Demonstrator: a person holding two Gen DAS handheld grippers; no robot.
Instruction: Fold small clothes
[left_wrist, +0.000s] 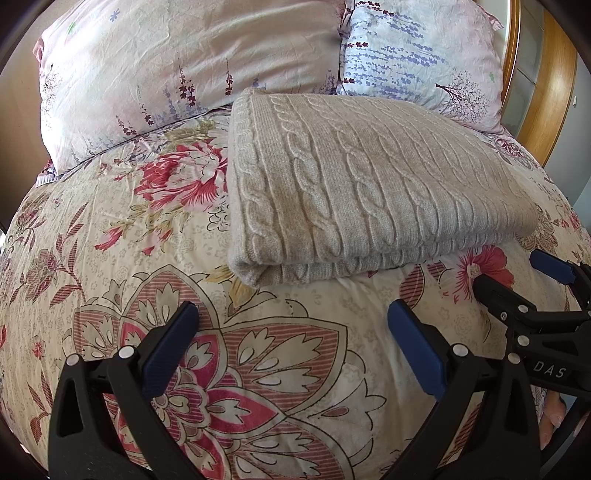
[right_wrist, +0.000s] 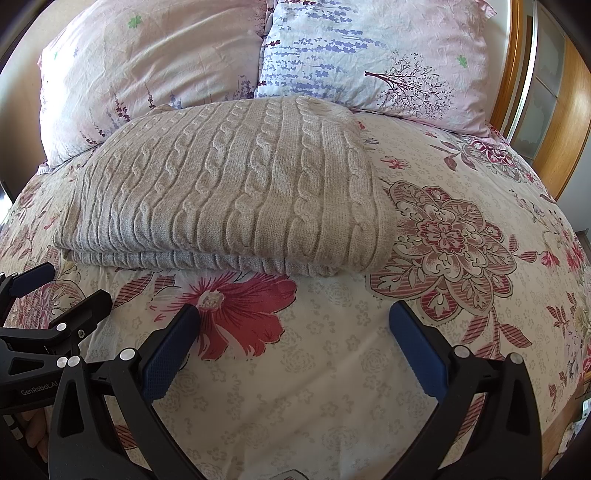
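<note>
A beige cable-knit sweater (left_wrist: 354, 184) lies folded into a thick rectangle on the floral duvet, its folded edge toward me; it also shows in the right wrist view (right_wrist: 229, 199). My left gripper (left_wrist: 293, 314) is open and empty, hovering over the duvet a little short of the sweater's near edge. My right gripper (right_wrist: 295, 314) is open and empty, also just short of the near edge. The right gripper shows at the right edge of the left wrist view (left_wrist: 517, 280), and the left gripper shows at the left edge of the right wrist view (right_wrist: 62, 288).
The floral duvet (left_wrist: 110, 258) covers the bed. Two pillows (left_wrist: 184, 66) (right_wrist: 369, 51) lean at the head behind the sweater. A wooden headboard (right_wrist: 561, 122) curves along the right. The bed's right edge drops off at the far right (right_wrist: 576, 387).
</note>
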